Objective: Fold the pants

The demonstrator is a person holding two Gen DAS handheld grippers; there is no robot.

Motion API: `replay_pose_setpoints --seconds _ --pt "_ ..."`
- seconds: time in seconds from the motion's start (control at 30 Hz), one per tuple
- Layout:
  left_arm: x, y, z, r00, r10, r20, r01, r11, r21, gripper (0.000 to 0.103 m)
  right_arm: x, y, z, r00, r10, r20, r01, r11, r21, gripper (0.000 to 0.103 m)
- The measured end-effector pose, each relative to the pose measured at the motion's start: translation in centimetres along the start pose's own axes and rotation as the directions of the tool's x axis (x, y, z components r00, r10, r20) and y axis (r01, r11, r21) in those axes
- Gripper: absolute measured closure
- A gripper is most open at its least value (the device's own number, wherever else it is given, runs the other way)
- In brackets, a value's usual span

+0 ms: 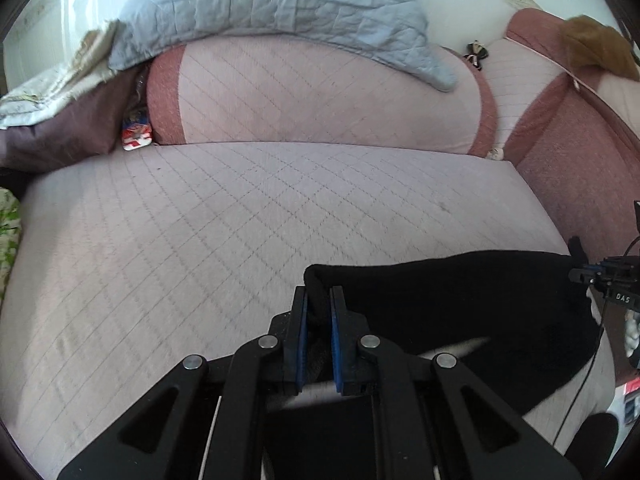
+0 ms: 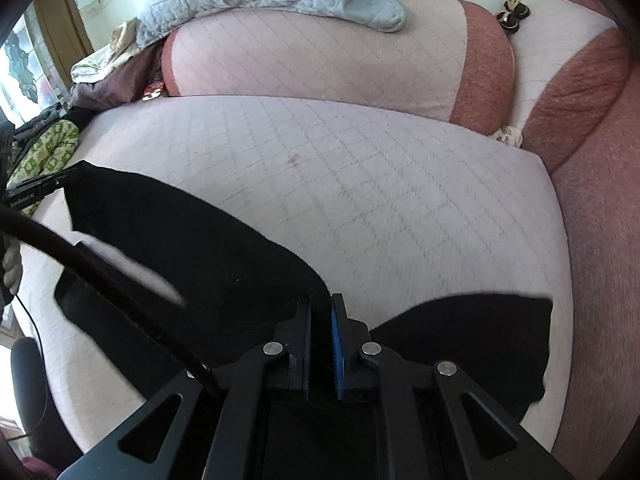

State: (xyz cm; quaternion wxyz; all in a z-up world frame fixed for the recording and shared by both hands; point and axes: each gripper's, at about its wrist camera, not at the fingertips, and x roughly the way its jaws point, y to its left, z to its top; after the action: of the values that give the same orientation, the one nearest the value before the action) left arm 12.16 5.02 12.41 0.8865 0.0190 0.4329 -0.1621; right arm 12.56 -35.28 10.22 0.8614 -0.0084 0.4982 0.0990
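Left wrist view: left gripper (image 1: pixel 319 312) and right gripper (image 2: pixel 320 320) each pinch the black pants (image 1: pixel 460 304), soft and limp; hold its edge corners.

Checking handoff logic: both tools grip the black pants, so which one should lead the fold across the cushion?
Probably left. The left tool pinches the black pants at an outer corner beside bare cushion; the right tool grips mid-edge, with cloth on both sides.
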Motion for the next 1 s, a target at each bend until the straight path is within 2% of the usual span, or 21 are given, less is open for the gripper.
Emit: replay_pose_setpoints --seconds 0.23,0.3,0.43,0.5,0.6,0.77,0.9,1.0 --pt "-4.2 0.0 -6.9 0.998 0.046 0.032 -0.046 0.999 0.022 0.094 -2.1 2.9 -6.9 0.999 0.028 -0.038 -0.028 0.999 0.020 0.094" --pt "-4.7 0.0 -9.1 0.999 0.048 0.017 -0.049 0.999 0.015 0.094 -1.9 3.5 -8.8 0.997 0.035 -0.062 -0.034 0.999 0.027 0.094" --pt "-4.7 0.4 -13.1 0.996 0.079 -0.036 -0.078 0.997 0.007 0.093 -1.0 4.6 -12.1 0.994 -0.001 -0.109 0.003 1.000 0.023 0.093" --pt "-4.0 0.8 -15.0 0.992 0.100 -0.084 -0.100 0.995 -0.004 0.092 -0.5 4.8 -13.1 0.992 -0.011 -0.129 0.014 1.000 0.023 0.092" --pt "-4.2 1.6 -16.7 0.986 0.126 -0.113 -0.129 0.991 -0.020 0.092 -0.4 4.9 -14.2 0.991 -0.028 -0.131 0.032 0.999 0.029 0.090" --pt "-6.8 3.8 -17.3 0.988 0.126 -0.094 -0.136 0.985 -0.104 0.092 -1.6 4.4 -15.2 0.990 -0.030 -0.141 0.039 0.997 0.061 0.068" --pt "-9.2 4.2 -16.6 0.994 0.098 -0.049 -0.104 0.984 -0.147 0.091 -3.3 2.9 -16.5 0.989 -0.043 -0.140 0.058 0.993 0.107 0.063" --pt "-9.8 2.7 -15.7 0.998 0.064 -0.023 -0.067 0.989 -0.133 0.081 -5.5 0.2 -17.6 0.994 -0.039 -0.103 0.058 0.979 0.196 0.061"
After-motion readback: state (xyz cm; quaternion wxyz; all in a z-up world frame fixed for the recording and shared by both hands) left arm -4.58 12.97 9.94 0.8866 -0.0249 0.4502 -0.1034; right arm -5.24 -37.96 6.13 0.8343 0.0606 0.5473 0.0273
